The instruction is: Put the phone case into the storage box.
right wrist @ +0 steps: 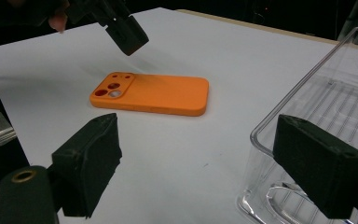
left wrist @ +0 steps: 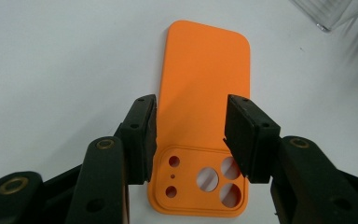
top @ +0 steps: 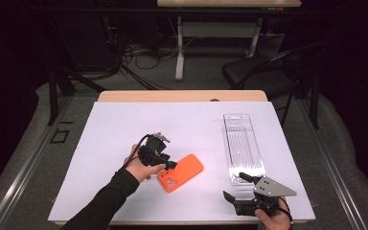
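High view: the case (top: pixel 180 173) lies flat on the bench (top: pixel 124 124), left gripper (top: pixel 168 164) just above its camera end. Left gripper view: fingers (left wrist: pixel 142 135) part open, gripping nothing; clear them before lifting away. Right gripper view: right gripper (right wrist: pixel 214 163) wide open, empty, beside the tray (right wrist: pixel 326 98).

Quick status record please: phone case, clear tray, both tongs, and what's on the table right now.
phone case: orange, lying flat on the white table, back side up, camera cutout toward the left hand
clear tray: transparent plastic, right of the case, apart from it
left tongs: above the case's camera end, jaws open, pads off the case
right tongs: jaws open, nothing held, one jaw in front of the tray's near end
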### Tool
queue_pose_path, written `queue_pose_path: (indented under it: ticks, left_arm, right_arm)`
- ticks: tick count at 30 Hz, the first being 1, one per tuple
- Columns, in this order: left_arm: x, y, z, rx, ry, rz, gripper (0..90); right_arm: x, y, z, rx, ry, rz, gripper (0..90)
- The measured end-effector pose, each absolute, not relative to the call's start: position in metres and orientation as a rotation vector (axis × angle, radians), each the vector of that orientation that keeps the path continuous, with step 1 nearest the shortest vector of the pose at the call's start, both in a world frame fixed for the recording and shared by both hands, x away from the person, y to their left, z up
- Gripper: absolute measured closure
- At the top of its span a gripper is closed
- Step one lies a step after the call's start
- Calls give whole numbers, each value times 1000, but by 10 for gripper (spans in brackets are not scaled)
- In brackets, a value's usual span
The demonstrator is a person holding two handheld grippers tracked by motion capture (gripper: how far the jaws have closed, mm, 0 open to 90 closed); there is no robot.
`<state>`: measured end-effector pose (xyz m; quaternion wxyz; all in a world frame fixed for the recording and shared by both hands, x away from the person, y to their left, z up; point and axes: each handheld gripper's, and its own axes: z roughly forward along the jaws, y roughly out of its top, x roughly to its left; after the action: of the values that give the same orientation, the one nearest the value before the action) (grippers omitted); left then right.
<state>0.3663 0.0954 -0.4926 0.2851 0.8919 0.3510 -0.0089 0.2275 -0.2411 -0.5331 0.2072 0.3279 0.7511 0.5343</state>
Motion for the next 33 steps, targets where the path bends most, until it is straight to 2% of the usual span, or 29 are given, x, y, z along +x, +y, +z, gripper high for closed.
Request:
queue_pose_path:
  ticks: [4,12,21,26,28,30,33]
  left_arm:
    - [364,93,-491,2420,915,-11,542]
    - [358,84,-490,2467,906,-10,472]
    - [354,77,-489,2490,893,-25,476]
    - [355,75,-489,2489,905,-35,375]
    - [355,75,-489,2492,914,-29,297]
    - [355,74,-490,2495,918,-19,282]
    - [355,73,-490,2494,926,-15,190]
  right_arm:
    - [227,-241,-533,910,2092,1486,143]
    - [227,-241,-533,910,2092,1486,143]
    - [227,-241,-533,909,2091,1488,143]
    - [227,-241,-533,909,2091,1487,143]
    - [227,-241,-533,908,2092,1486,143]
    - [227,-241,-533,908,2092,1485,143]
    - [227,-241,-533,908,2091,1486,143]
